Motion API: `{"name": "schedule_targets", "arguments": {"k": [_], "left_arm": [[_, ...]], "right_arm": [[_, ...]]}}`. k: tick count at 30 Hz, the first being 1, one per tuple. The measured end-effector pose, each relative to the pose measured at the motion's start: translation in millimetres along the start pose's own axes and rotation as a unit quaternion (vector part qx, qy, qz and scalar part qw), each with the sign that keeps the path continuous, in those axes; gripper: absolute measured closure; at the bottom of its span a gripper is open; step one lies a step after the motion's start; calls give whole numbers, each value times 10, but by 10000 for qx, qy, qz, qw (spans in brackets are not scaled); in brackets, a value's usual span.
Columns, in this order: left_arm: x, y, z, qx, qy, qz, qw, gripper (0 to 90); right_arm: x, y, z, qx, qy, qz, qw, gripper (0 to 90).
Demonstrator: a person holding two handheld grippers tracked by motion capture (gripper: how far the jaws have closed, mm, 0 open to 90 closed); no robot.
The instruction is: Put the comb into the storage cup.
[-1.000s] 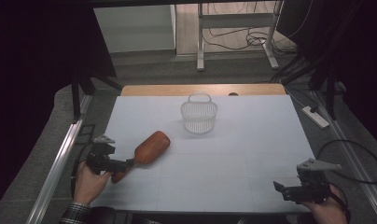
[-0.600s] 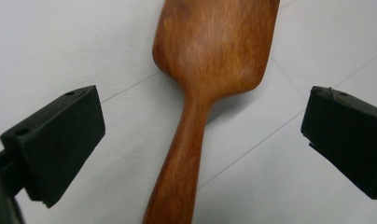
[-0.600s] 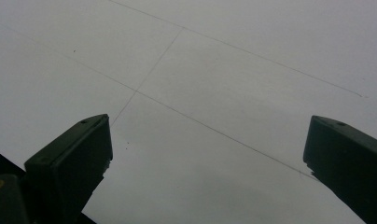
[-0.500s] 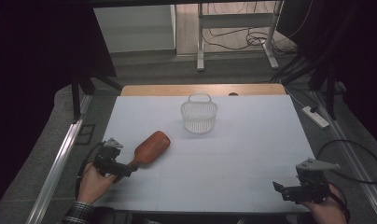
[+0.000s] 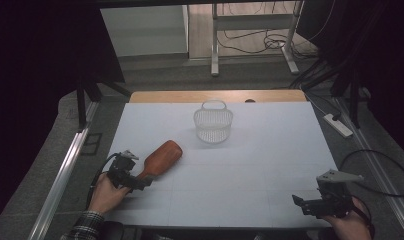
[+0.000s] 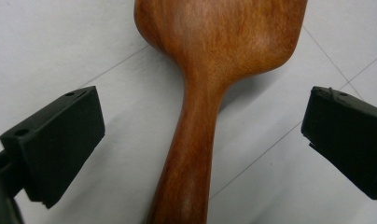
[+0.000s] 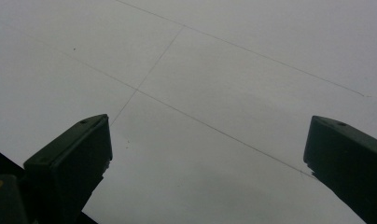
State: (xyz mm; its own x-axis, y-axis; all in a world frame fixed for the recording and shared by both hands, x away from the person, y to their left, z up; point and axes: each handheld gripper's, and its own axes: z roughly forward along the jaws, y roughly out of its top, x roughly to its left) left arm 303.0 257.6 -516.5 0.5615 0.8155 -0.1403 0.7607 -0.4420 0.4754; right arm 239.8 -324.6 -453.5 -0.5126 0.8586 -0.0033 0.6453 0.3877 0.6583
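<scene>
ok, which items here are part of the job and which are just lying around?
In the job:
- wooden brush, its handle between the open jaws of the left gripper
- wire basket, the likely destination, I'd guess

Lying about:
- right gripper, open, idle at the near right of the white table
- power strip and cables on the floor

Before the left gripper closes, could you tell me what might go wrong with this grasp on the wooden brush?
1. The left gripper stands open around the narrow handle of the wooden brush; a grip that far from the broad head could let the head sag or swing when lifted.
2. The handle is smooth and rounded, so it may twist between the flat jaws.
3. The small wire basket looks light; the long brush might tip it if set inside.
</scene>
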Motion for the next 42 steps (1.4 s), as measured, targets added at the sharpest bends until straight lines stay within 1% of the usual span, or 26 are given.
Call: {"name": "schedule_targets", "arguments": {"k": [1, 3, 6, 9, 11, 12, 13, 14, 16, 17, 18, 19, 20, 21, 22, 23, 24, 25, 26, 29, 32, 35, 37, 39, 40, 42], "left_arm": [[13, 3, 24, 75, -38, -42, 10000, 0], [17, 7, 42, 129, -74, -57, 9999, 0], [17, 17, 49, 147, -83, -36, 9999, 0], [25, 24, 57, 191, -99, -67, 9997, 0], [24, 24, 62, 212, -88, -53, 9997, 0], [19, 25, 62, 230, -25, 2, 9997, 0], [11, 25, 54, 235, 82, 50, 9997, 22], [9, 25, 46, 218, 99, 81, 9997, 66], [12, 23, 29, 174, 49, 105, 9998, 177], [14, 23, 27, 177, 21, 113, 9998, 272], [16, 22, 29, 186, -1, 116, 9998, 272], [19, 21, 37, 205, -7, 116, 9997, 348], [22, 22, 40, 228, 4, 116, 9997, 348], [29, 23, 44, 250, -5, 125, 9996, 413], [32, 24, 47, 248, -10, 127, 9996, 413], [36, 27, 49, 265, -13, 126, 9996, 435], [40, 29, 53, 269, -22, 131, 9995, 490], [42, 30, 57, 274, -49, 142, 9995, 516], [43, 34, 61, 292, -52, 148, 9995, 516], [43, 46, 68, 303, -28, 184, 9994, 565], [41, 47, 68, 309, -11, 204, 9993, 632], [40, 46, 69, 308, 9, 228, 9993, 645], [38, 45, 68, 300, -27, 278, 9992, 663], [27, 47, 71, 311, -171, 381, 9986, 697], [23, 53, 74, 323, -186, 331, 9988, 708], [18, 56, 68, 316, -158, 403, 9986, 709]], "right_arm": [[1, 0, 0, 2, -1, -1, 10000, 10], [1, 0, -1, 0, 3, -4, 10000, 9], [0, -1, -2, -3, -3, -1, 10000, 9], [2, -1, -1, -1, -12, -7, 10000, 9], [3, -1, -1, 2, -17, -11, 10000, 9], [4, -1, -1, 3, -19, -15, 10000, 9], [4, -1, -2, 2, -20, -15, 10000, 10], [4, -1, -2, 7, -24, -17, 10000, 10], [3, -2, -1, 4, -21, -9, 10000, 9], [4, -2, -1, 7, -28, -12, 10000, 9], [4, -2, -1, 7, -28, -12, 10000, 9], [5, -2, -1, 9, -30, -16, 10000, 10], [5, -2, -1, 9, -30, -16, 10000, 10], [5, -1, 0, 10, -34, -18, 10000, 9], [5, -1, 0, 10, -34, -18, 10000, 9], [6, -1, 0, 11, -35, -20, 10000, 10], [6, -1, 1, 14, -40, -19, 10000, 10], [6, -1, 1, 16, -38, -19, 10000, 10], [6, -1, 1, 16, -38, -19, 10000, 10], [6, -1, 2, 19, -39, -18, 10000, 9], [6, -1, 2, 21, -43, -17, 10000, 10], [6, -1, 3, 26, -45, -18, 10000, 10], [8, -1, 4, 27, -49, -24, 10000, 10], [9, 0, 3, 26, -52, -25, 10000, 10], [9, 0, 3, 26, -52, -25, 10000, 10], [9, -1, 3, 27, -55, -26, 10000, 10]]}}
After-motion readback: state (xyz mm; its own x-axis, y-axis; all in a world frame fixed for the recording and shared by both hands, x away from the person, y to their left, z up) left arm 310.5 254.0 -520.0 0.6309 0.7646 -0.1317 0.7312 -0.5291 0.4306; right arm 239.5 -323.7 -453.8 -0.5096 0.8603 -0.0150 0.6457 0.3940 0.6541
